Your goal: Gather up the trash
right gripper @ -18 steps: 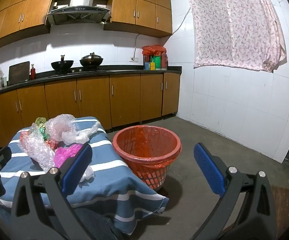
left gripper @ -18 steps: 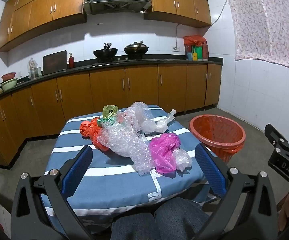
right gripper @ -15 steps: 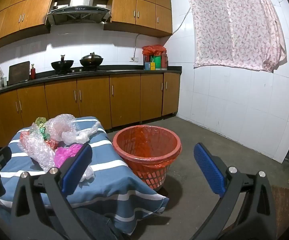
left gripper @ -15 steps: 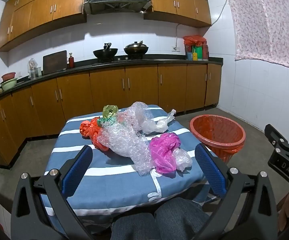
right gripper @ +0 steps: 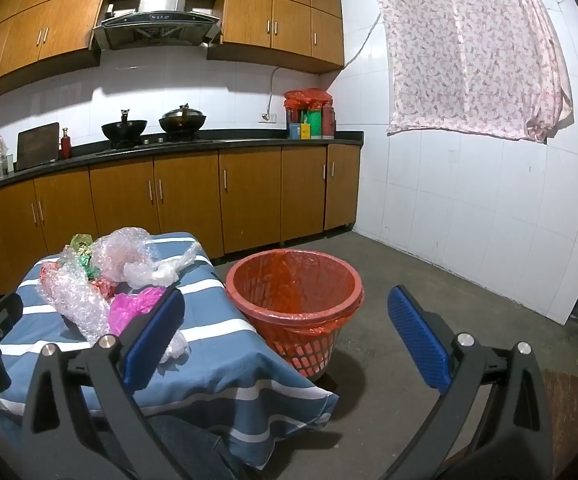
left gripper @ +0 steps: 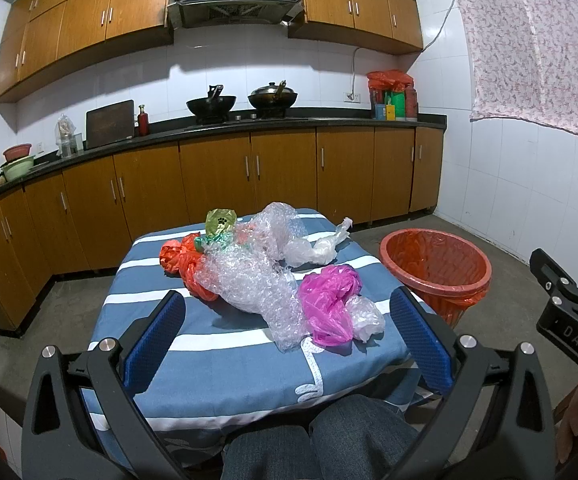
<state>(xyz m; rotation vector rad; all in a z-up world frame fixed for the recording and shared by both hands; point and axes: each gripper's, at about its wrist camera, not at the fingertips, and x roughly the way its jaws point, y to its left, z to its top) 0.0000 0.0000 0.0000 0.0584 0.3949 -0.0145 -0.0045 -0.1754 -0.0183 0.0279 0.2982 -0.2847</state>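
A heap of trash lies on the blue striped tablecloth [left gripper: 209, 364]: clear bubble wrap [left gripper: 249, 280], a magenta plastic bag [left gripper: 329, 300], an orange bag [left gripper: 181, 260], a clear bag [left gripper: 317, 246] and a yellow-green wrapper [left gripper: 221, 220]. To the right of the table stands an orange basket [left gripper: 437, 268] lined with an orange bag. My left gripper [left gripper: 285, 312] is open, short of the heap, nothing between its blue pads. My right gripper [right gripper: 285, 312] is open too, facing the basket [right gripper: 295, 300], with the magenta bag [right gripper: 133, 306] behind its left finger.
Brown cabinets [left gripper: 217, 172] with a dark counter run along the back wall, carrying two woks [left gripper: 241, 102]. A tiled wall with a hanging floral cloth [right gripper: 469, 48] closes the right side. Bare concrete floor [right gripper: 429, 280] surrounds the basket. A person's knees [left gripper: 309, 444] sit at the table's near edge.
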